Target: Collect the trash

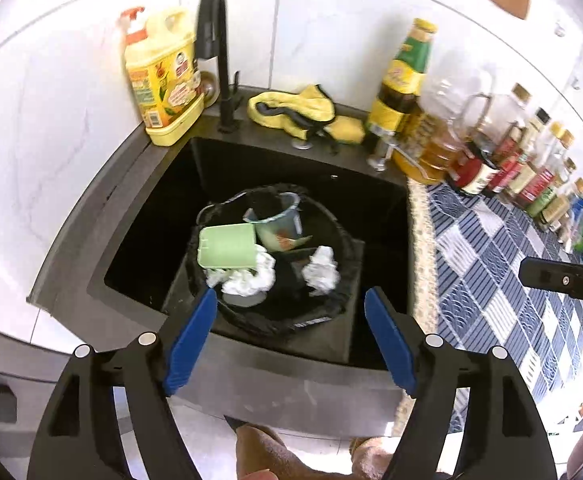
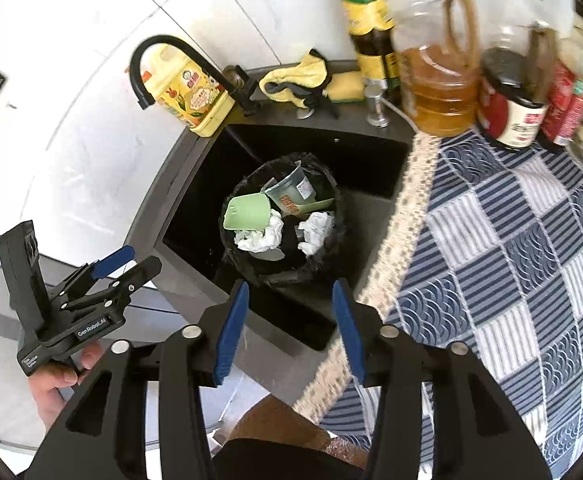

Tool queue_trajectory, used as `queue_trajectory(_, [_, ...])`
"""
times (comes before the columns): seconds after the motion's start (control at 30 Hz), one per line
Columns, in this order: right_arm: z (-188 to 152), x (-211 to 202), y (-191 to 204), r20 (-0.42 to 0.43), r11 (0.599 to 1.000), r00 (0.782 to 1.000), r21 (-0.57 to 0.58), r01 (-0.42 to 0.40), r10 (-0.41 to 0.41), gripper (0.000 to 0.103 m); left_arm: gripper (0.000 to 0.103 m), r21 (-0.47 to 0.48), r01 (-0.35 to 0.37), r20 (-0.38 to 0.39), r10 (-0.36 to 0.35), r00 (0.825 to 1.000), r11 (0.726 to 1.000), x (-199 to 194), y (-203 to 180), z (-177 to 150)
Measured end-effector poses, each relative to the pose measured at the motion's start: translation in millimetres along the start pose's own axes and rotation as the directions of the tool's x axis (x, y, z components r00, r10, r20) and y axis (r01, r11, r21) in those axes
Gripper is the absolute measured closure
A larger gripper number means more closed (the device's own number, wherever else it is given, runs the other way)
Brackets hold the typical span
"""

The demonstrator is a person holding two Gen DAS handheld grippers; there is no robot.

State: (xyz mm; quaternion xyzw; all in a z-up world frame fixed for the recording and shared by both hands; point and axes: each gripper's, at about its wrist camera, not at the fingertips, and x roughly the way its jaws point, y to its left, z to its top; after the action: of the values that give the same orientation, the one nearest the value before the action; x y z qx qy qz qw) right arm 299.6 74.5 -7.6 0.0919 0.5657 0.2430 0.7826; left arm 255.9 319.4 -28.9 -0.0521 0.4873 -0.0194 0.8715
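Note:
A black bin [image 1: 333, 280] [image 2: 333, 196] with a black liner stands in the dark sink [image 1: 163, 216] [image 2: 195, 216]. In it lie a green lid [image 1: 227, 246] [image 2: 247, 212], a plastic cup [image 1: 279, 220] [image 2: 291, 194] and crumpled white tissues [image 1: 323, 270] [image 2: 313, 232]. My left gripper [image 1: 291, 300] [image 2: 131, 260] is open and empty, above the bin's near rim. My right gripper [image 2: 289, 292] is open and empty, near the bin's front edge; its body [image 1: 567, 280] shows at the right in the left wrist view.
A black faucet [image 1: 215, 40] [image 2: 179, 60], a yellow detergent jug [image 1: 163, 76] [image 2: 195, 96], a yellow cloth [image 1: 291, 110] [image 2: 295, 76] and a sponge [image 1: 347, 128] [image 2: 345, 86] sit behind the sink. Sauce and oil bottles [image 1: 403, 80] [image 2: 439, 80] line the checked blue cloth [image 1: 491, 260] [image 2: 511, 260] on the right.

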Motion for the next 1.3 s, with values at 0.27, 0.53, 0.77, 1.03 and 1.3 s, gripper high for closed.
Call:
queue_trajectory(0.27, [-38,-51,-32,0.036,1.000,0.999,-0.006,-0.002,0.002,0.050,0.010,0.057,-0.023,0.007,0.022,1.000,0.998,-29,-62,-36])
queue_trajectory(0.53, [-68,-86,-62,0.068,1.000,0.998,0.014,0.004,-0.005,0.025,0.007,0.088,0.040,-0.002,-0.040,0.999,0.995,-46,-108,-59])
queue_trajectory(0.77, [-97,-111,-86,0.093,0.998,0.993,0.026,0.064,-0.066,0.013,0.007,0.086,0.086,0.004,-0.087,0.996,0.993,-50,-141,-76])
queue_trajectory(1.03, [-134,-130,-107,0.135,0.990,0.982,0.069,0.126,-0.134,0.008,0.007,0.091,0.070,-0.031,-0.067,0.997,0.993,-50,-150,-82])
queue_trajectory(1.3, [-153,-133,-101,0.151,0.989,0.977,0.035,0.144,-0.148,0.008,0.007,0.115,0.083,-0.059,-0.077,0.995,0.990,-48,-157,-87])
